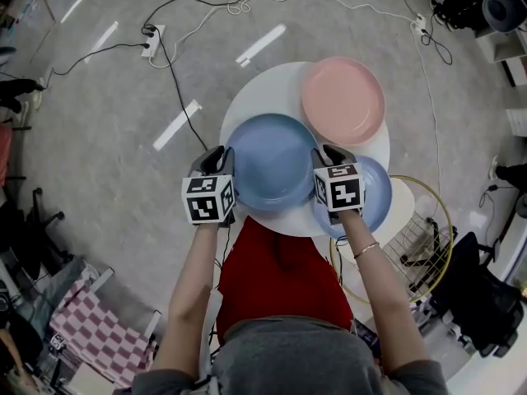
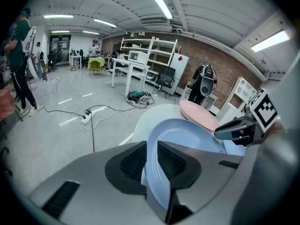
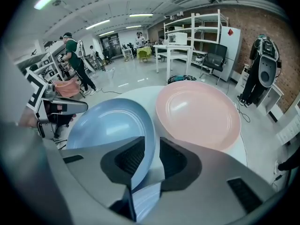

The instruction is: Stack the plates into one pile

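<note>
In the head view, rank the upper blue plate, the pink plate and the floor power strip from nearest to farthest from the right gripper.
1. upper blue plate: rim between the jaws of the right gripper.
2. pink plate: just beyond, on the table.
3. power strip: floor, far left.

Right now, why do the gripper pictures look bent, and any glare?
Head view: dim, sharp, light streaks mirrored on the floor. Left gripper view: fisheye bends the ceiling lights, corners black. Right gripper view: same bend, soft sheen on the pink plate.
</note>
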`<action>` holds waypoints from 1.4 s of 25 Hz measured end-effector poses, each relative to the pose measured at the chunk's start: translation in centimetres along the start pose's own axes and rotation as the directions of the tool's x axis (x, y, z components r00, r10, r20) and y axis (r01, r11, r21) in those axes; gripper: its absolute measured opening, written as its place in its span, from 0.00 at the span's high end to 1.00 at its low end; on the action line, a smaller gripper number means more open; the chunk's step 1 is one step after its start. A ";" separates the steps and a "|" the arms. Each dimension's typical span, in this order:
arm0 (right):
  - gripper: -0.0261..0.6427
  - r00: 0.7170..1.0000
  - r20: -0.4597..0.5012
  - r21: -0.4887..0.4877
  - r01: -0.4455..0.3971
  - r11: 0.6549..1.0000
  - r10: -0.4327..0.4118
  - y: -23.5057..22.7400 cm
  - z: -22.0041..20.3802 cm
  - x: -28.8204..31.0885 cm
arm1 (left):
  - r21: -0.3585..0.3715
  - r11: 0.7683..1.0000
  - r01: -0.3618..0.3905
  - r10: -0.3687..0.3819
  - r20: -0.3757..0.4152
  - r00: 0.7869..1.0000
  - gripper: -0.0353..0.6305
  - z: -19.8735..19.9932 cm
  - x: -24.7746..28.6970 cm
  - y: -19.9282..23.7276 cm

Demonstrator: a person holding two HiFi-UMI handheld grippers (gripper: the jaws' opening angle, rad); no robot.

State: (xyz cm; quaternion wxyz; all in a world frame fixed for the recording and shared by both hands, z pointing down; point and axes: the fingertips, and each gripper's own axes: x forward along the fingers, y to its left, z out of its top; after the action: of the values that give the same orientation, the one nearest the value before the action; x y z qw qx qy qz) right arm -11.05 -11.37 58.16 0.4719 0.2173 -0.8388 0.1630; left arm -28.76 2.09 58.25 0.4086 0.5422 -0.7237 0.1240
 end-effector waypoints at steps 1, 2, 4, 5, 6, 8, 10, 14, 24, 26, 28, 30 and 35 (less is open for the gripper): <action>0.83 1.000 -0.013 -0.001 -0.006 1.000 0.006 0.1 -0.2 0.2 | -0.004 1.000 -0.003 0.003 -0.009 1.000 0.83 -0.1 0.1 0.1; 0.83 1.000 -0.027 -0.005 -0.011 1.000 0.011 0.2 -0.3 0.4 | -0.008 1.000 -0.006 0.006 -0.018 1.000 0.83 -0.3 0.2 0.2; 0.83 0.999 -0.052 -0.013 -0.013 1.000 0.012 0.2 -0.7 0.7 | -0.015 1.000 -0.011 0.010 -0.033 0.999 0.83 -0.6 0.3 0.2; 0.83 0.998 -0.062 -0.017 -0.011 1.000 0.010 0.1 -0.8 0.9 | -0.017 1.000 -0.011 0.011 -0.036 0.999 0.82 -0.7 0.3 0.2; 0.83 0.997 -0.073 -0.021 -0.008 1.000 0.007 0.0 -1.0 1.0 | -0.019 1.000 -0.010 0.010 -0.037 0.999 0.82 -0.7 0.4 0.2; 0.83 0.995 -0.096 -0.021 -0.009 1.000 0.007 -0.2 -1.3 1.3 | -0.024 1.000 -0.007 0.006 -0.040 0.999 0.81 -0.6 0.5 0.1; 0.83 0.993 -0.117 -0.017 -0.015 1.000 0.013 -0.2 -1.6 1.5 | -0.030 1.000 -0.008 0.007 -0.044 0.999 0.80 -0.6 0.4 0.0; 0.83 0.990 -0.137 -0.020 -0.020 1.000 0.017 -0.1 -1.9 1.7 | -0.029 0.999 -0.028 0.027 -0.056 0.998 0.80 -0.7 0.3 0.1; 0.83 0.988 -0.150 -0.025 -0.031 0.999 0.026 0.1 -2.3 2.2 | 0.008 0.997 -0.081 0.081 -0.103 0.991 0.80 -1.4 0.5 0.6; 0.83 0.988 -0.151 -0.023 -0.031 0.999 0.027 0.2 -2.2 2.3 | -0.003 0.998 -0.070 0.069 -0.143 0.987 0.80 -2.3 0.8 0.8; 0.83 0.988 -0.153 -0.021 -0.032 0.999 0.028 0.2 -2.3 2.4 | -0.022 0.998 -0.067 0.062 -0.171 0.983 0.80 -3.0 1.1 1.0; 0.83 0.987 -0.157 -0.021 -0.033 0.999 0.030 0.2 -2.3 2.5 | -0.040 0.996 -0.077 0.069 -0.181 0.981 0.84 -3.2 1.3 1.2; 0.84 0.987 -0.162 -0.036 -0.027 0.999 0.021 0.2 -2.2 2.8 | -0.054 0.994 -0.091 0.080 -0.182 0.980 0.89 -3.2 1.5 1.2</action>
State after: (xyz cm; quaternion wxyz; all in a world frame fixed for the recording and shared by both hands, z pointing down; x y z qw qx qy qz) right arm -10.84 -10.72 61.65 0.5402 0.1841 -0.8034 0.1696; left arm -28.47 3.52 61.74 0.4831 0.4842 -0.7099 0.1676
